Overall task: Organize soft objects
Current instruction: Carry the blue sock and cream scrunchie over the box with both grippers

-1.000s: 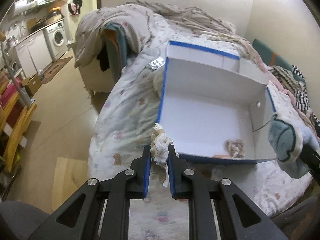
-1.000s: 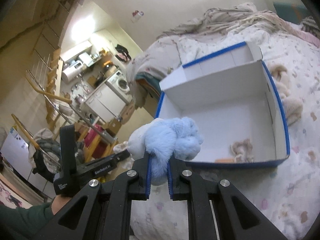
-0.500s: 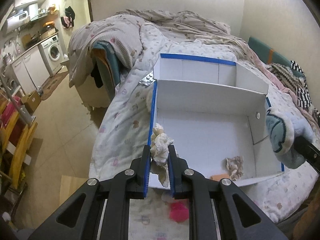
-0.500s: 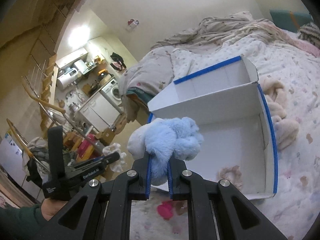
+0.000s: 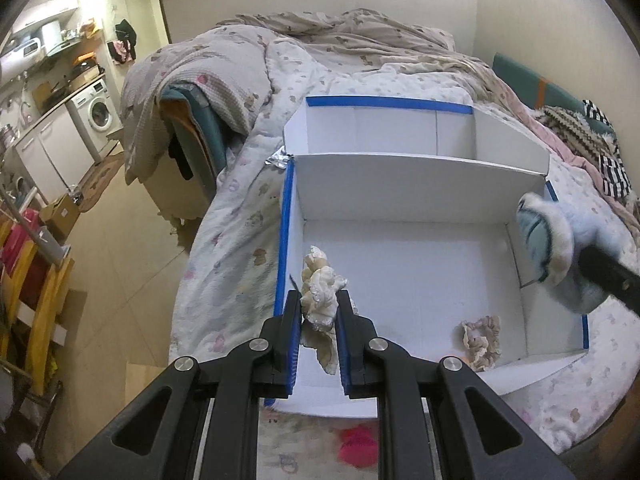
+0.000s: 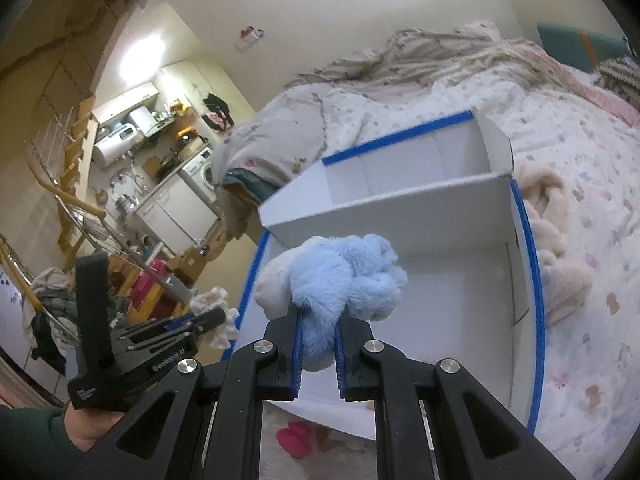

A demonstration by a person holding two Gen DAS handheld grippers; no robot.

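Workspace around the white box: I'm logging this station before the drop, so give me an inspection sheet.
Surface: bed quilt under the white box.
Job's things: cream scrunchie, blue plush, beige scrunchie lying in the box.
Clutter: pink item, cream plush beside the box, blister pack.
Grippers: left gripper and right gripper, jaws clamped on their loads.
Cables: nothing seen.
Surroundings: washing machine.

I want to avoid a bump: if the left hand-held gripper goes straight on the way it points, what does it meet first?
Probably the floor of the white blue-edged cardboard box: the left hand-held gripper, shut on a cream lace scrunchie, points into it. Depth is unclear.
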